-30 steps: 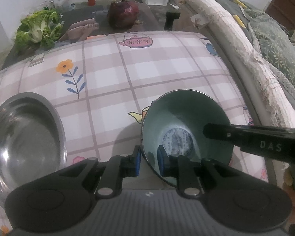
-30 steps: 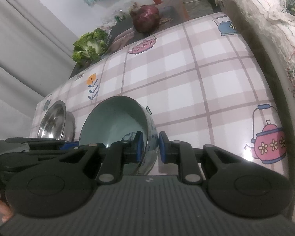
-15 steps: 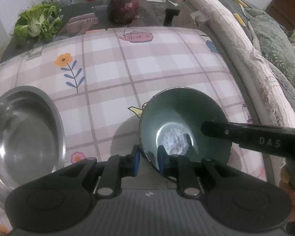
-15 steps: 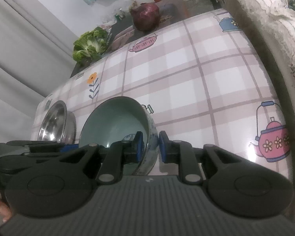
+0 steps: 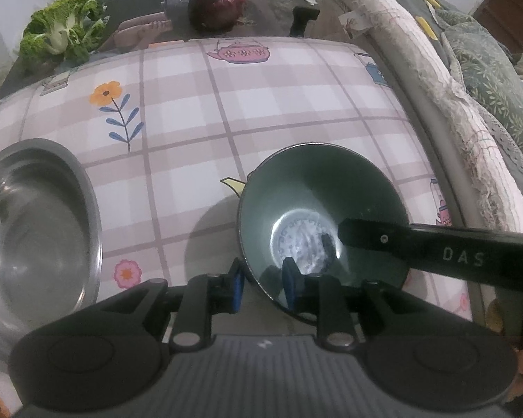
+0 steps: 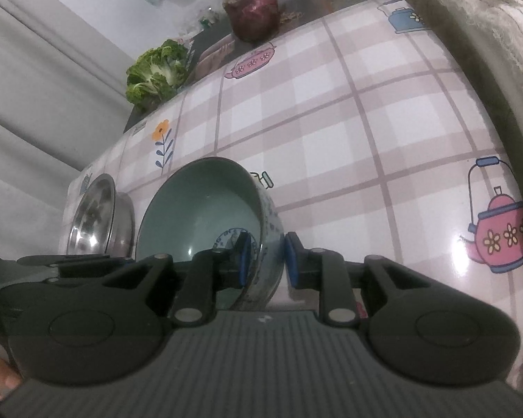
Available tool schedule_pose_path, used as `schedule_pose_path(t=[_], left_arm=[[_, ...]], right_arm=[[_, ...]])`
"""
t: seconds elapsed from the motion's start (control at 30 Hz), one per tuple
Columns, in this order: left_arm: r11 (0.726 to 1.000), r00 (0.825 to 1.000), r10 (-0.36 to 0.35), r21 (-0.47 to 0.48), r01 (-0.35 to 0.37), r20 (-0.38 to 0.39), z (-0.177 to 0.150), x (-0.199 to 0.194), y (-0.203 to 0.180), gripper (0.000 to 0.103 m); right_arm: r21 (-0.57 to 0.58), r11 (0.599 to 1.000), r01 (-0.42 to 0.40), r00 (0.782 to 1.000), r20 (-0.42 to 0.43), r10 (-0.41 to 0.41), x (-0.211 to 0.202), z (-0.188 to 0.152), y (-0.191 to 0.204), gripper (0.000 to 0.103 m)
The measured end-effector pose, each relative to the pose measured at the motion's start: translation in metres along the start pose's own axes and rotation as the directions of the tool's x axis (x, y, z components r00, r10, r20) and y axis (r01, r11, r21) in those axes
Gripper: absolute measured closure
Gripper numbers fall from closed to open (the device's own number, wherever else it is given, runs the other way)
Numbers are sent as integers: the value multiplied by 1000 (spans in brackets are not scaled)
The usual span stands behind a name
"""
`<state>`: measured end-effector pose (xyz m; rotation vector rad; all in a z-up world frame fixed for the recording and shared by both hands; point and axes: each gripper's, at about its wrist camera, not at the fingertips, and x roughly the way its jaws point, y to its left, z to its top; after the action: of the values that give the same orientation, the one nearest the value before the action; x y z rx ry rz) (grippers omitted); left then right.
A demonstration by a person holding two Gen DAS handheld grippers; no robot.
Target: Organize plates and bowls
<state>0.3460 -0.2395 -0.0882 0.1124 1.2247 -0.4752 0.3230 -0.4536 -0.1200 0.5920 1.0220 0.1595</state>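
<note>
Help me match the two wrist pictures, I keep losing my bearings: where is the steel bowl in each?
Left wrist: steel bowl fills the left edge, left of the green bowl.
Right wrist: steel bowl at lower left, tilted-looking, just left of the green bowl.
Shared landmark: the orange flower print on the tablecloth.

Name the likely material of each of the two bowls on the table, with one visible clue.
Green bowl: probably glazed ceramic; glossy inside, blue printed pattern on its outer wall. Silver bowl: apparently stainless steel; mirror-like grey reflections.
</note>
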Motion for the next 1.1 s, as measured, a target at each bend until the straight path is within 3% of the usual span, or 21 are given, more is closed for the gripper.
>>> schedule_pose_path(t=[0.63,1.1], left_arm=[[1000,999,-1,0,1,49,-2,-28,6,79],[999,993,-3,-50,9,116,-7,-71,39,79]], right_arm=[[-35,999,5,1000,18,-4,-13,2,20,82],[-110,994,9,999,33,-6,-25,10,74,82]])
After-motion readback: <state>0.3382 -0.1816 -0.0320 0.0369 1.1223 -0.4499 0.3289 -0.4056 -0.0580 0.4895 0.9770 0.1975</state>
